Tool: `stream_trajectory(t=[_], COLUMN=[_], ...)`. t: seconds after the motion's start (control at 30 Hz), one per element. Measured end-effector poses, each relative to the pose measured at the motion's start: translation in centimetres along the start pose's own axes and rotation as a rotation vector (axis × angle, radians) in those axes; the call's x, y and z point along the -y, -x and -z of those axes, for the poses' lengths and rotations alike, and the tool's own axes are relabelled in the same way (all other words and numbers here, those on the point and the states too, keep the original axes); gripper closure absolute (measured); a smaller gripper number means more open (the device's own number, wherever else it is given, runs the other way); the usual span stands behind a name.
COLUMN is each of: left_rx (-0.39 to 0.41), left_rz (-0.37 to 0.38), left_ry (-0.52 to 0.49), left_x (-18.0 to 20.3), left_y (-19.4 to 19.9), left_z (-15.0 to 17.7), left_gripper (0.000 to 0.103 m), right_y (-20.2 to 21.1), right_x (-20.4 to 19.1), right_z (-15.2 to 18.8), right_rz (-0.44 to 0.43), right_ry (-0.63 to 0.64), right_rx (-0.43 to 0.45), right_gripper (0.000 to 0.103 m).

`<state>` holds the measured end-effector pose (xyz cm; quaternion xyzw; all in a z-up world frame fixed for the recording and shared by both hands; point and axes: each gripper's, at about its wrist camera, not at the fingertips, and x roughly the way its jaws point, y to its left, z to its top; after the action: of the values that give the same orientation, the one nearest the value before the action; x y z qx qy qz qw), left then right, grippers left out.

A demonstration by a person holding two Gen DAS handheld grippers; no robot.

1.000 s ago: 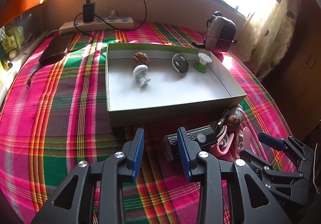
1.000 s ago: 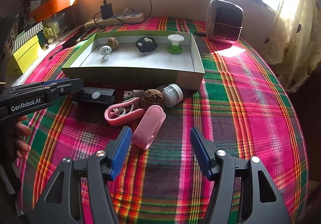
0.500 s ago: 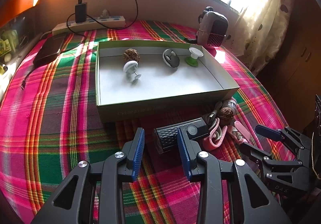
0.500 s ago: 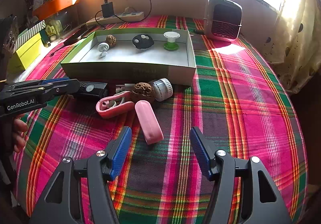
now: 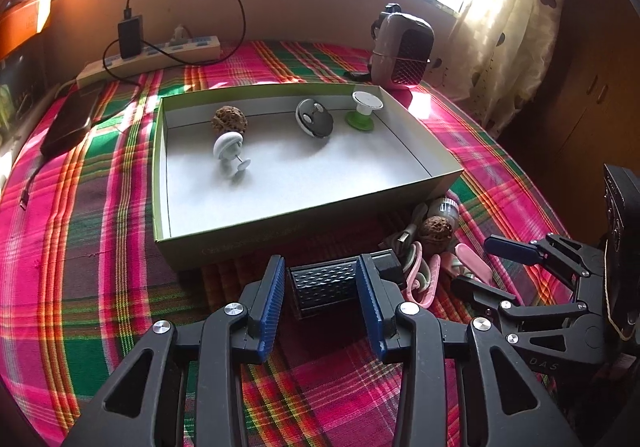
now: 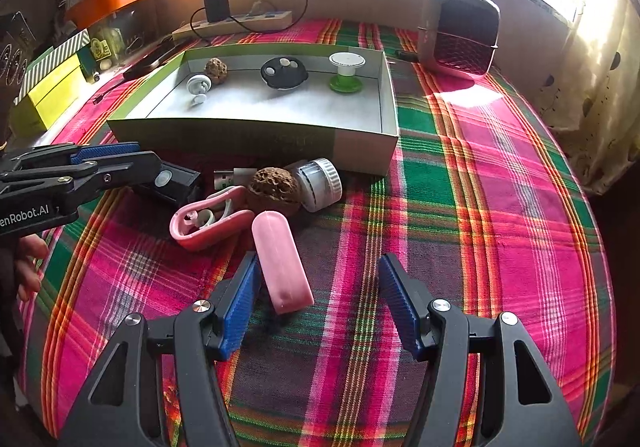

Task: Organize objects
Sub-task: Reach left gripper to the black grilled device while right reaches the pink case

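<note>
A shallow green box (image 5: 256, 243) (image 6: 224, 135) sits on the plaid cloth, holding a walnut (image 5: 229, 119), a white knob (image 5: 229, 149), a black disc (image 5: 314, 119) and a green-and-white spool (image 5: 362, 111). In front of it lie a black device (image 5: 324, 285) (image 6: 172, 183), a pink open case (image 6: 208, 221), a pink lid (image 6: 282, 261), a second walnut (image 6: 274, 191), a white cap (image 6: 320, 183) and a USB plug (image 6: 228, 177). My left gripper (image 5: 320, 299) is open, its pads either side of the black device. My right gripper (image 6: 320, 307) is open, the pink lid by its left pad.
A small heater (image 6: 460, 33) stands at the back right. A power strip with charger (image 5: 160, 51) and a dark phone (image 5: 72, 117) lie at the back left. Yellow boxes (image 6: 48, 87) sit at the far left. A curtain (image 5: 512, 15) hangs on the right.
My left gripper has moved forward until its open pads straddle the black device. My right gripper has closed in on the pink lid, which has turned and now lies lengthwise toward it.
</note>
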<state>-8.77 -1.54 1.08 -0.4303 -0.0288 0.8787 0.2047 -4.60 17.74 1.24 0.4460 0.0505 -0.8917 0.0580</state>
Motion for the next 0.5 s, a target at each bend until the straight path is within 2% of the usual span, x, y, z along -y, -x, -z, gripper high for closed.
stream_trajectory(t=[0.07, 0.13, 0.23, 0.5], left_rx=[-0.007, -0.011, -0.023, -0.039], left_rz=[0.011, 0.015, 0.031, 0.039], left_ry=[-0.001, -0.007, -0.010, -0.024], left_x=[0.1, 0.3, 0.7, 1.7], left_y=[0.0, 0.1, 0.2, 0.6], left_z=[0.1, 0.4, 0.8, 1.9], left_gripper=[0.068, 0.068, 0.068, 0.068], right_y=[0.0, 0.0, 0.0, 0.2], right_x=[0.2, 0.5, 0.7, 0.9], right_z=[0.0, 0.0, 0.0, 0.1], right_rz=[-0.006, -0.017, -0.015, -0.025], right_ry=[-0.002, -0.015, -0.018, -0.004], right_rx=[0.004, 0.008, 0.012, 0.017], right_gripper=[0.046, 0.056, 0.066, 0.082])
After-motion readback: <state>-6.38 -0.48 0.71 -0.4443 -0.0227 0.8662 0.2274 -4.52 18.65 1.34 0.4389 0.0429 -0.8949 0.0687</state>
